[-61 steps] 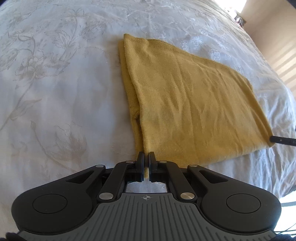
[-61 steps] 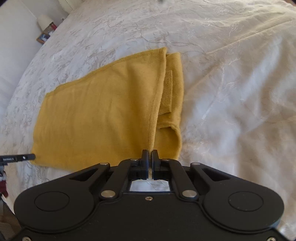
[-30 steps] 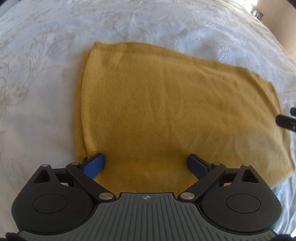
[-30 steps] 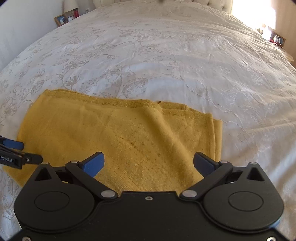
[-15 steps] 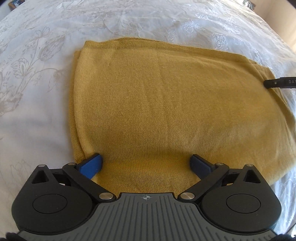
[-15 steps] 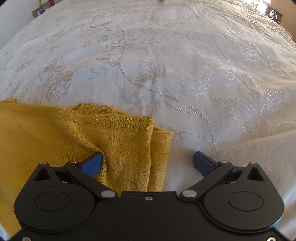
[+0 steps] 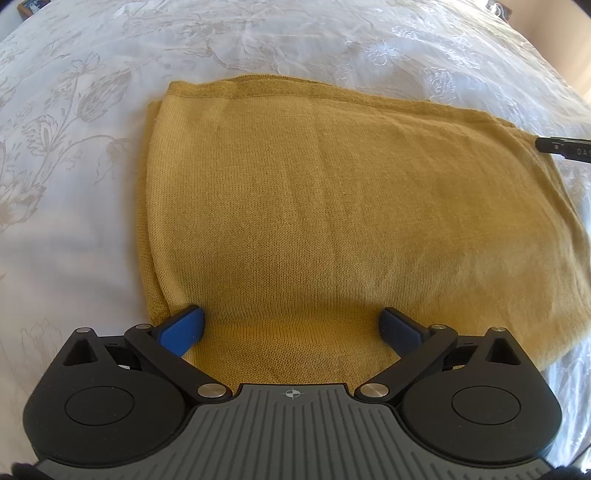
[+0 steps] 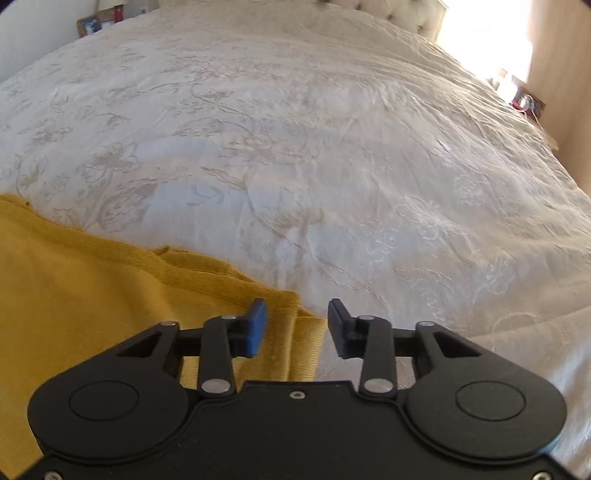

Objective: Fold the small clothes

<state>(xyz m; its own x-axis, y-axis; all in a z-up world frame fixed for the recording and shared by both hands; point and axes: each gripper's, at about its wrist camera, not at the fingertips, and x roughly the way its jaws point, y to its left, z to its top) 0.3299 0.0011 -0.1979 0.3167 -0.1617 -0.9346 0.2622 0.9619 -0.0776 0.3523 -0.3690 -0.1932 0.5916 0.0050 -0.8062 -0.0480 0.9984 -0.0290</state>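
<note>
A mustard-yellow knitted garment (image 7: 332, 206) lies folded flat on the white embroidered bedspread (image 7: 74, 184). My left gripper (image 7: 291, 325) stands wide open over the garment's near edge, its blue pads (image 7: 184, 326) resting on the cloth far apart. My right gripper (image 8: 297, 328) is at the garment's right-hand edge (image 8: 291, 332). Its jaws are closing with the layered edge between them, and the right-hand pad still shows a gap to the cloth. One fingertip of the right gripper (image 7: 561, 146) shows at the garment's far right corner in the left wrist view.
The bedspread (image 8: 332, 166) stretches far beyond the garment. A tufted headboard (image 8: 399, 14) is at the back. Framed pictures (image 8: 88, 26) stand at the far left and a bedside table with small items (image 8: 524, 101) at the right.
Both grippers went from shut to wide open. The right one then slid to the garment's right edge and its jaws have narrowed around it. The left one has stayed put lately.
</note>
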